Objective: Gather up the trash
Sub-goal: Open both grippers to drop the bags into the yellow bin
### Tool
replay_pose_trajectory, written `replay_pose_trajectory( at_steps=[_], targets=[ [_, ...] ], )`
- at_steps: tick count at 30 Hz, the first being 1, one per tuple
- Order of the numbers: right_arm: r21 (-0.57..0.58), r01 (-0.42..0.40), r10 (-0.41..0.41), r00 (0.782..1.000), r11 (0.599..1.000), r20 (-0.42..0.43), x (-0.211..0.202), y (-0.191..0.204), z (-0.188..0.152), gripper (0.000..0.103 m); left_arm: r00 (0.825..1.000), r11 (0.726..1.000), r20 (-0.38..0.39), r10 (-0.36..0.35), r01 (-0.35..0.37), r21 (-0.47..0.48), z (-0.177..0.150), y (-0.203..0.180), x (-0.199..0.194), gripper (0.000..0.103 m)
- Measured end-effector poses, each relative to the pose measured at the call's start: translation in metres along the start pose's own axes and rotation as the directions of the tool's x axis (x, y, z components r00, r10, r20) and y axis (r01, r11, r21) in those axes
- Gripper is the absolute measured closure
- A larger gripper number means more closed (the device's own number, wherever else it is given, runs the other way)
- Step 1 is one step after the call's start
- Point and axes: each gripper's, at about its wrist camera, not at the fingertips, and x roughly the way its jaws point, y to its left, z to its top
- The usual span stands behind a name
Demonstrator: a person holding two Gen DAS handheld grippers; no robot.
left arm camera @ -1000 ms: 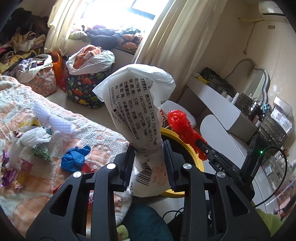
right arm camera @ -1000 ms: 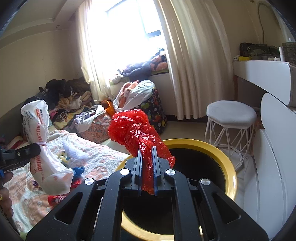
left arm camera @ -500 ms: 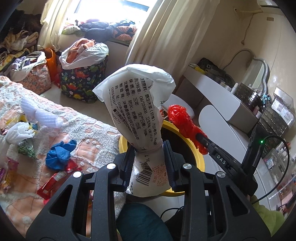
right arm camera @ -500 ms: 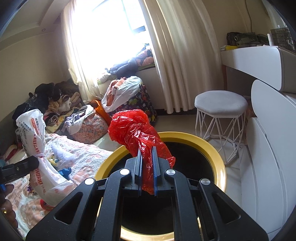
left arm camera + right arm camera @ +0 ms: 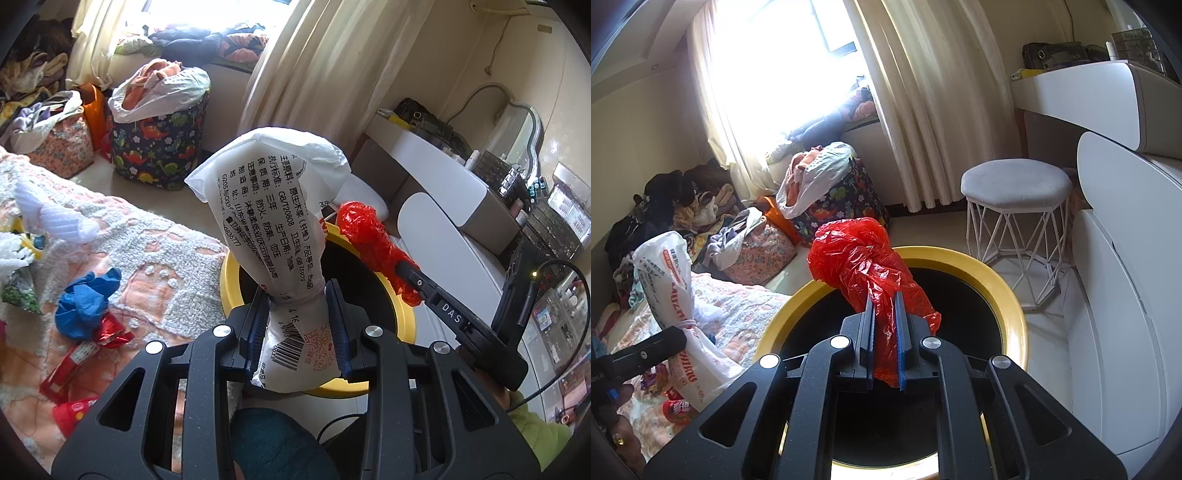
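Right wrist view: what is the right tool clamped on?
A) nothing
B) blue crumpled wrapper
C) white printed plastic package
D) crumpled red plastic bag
D: the right tool pinches the crumpled red plastic bag between its blue pads, over the yellow-rimmed black bin; the white printed plastic package sits in the left tool.

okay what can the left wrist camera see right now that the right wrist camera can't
Only the left wrist view shows the blue crumpled plastic on the bedspread and the mirror.

Only the right wrist view shows the whole white stool.

Both show the yellow-rimmed bin, the left gripper shut on the white printed bag, and the right gripper shut on the red plastic bag.
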Motion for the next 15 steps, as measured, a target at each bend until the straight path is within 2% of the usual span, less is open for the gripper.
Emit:
replay_pose_trajectory(
  at_steps=[15],
  targets=[
    [0.052, 0.022, -0.020, 0.999, 0.998, -0.042, 0.011, -0.014, -0.003, 0.094, 0.998, 0.999, -0.056, -0.002, 0.004, 0.039, -0.001, -0.009, 0.041, 0.078]
  ],
)
